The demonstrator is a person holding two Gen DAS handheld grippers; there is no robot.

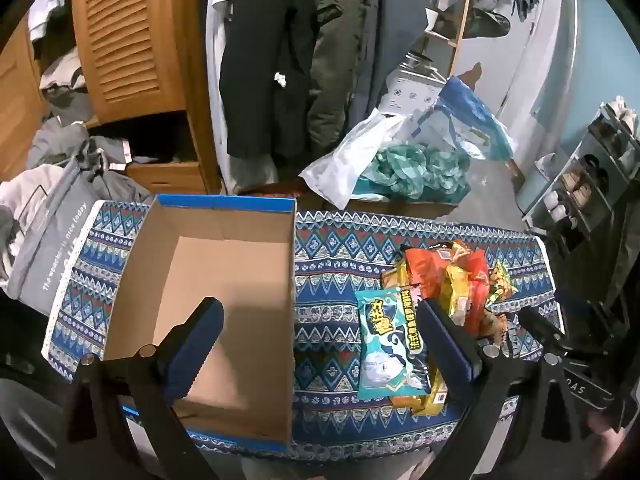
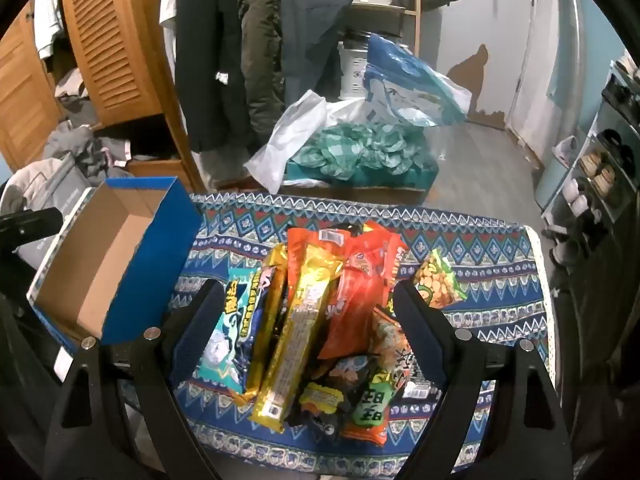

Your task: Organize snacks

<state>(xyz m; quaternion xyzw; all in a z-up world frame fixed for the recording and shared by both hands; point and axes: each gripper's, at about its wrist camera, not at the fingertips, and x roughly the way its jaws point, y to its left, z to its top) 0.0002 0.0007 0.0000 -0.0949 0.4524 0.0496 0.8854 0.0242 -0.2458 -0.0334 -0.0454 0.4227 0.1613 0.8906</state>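
An empty cardboard box with a blue rim (image 1: 224, 280) (image 2: 100, 264) stands on the left of a patterned blue cloth (image 1: 332, 256) (image 2: 500, 300). To its right lies a heap of snack packets (image 1: 448, 280) (image 2: 320, 328): a teal fish packet (image 1: 384, 340) (image 2: 228, 340), a long gold one (image 2: 296, 332), an orange one (image 2: 360, 292), a small green nut packet (image 2: 438, 284). My left gripper (image 1: 320, 312) hangs open over the box's right wall. My right gripper (image 2: 308, 296) is open above the heap, nothing pressed between its pads.
Behind the table are hanging coats (image 1: 288, 52), a wooden louvred wardrobe (image 1: 120, 32) with spilled clothes, plastic bags over teal fabric (image 1: 412, 160), and a shoe rack (image 1: 592, 168) at the right. A grey tote bag (image 1: 52, 240) sits left of the box.
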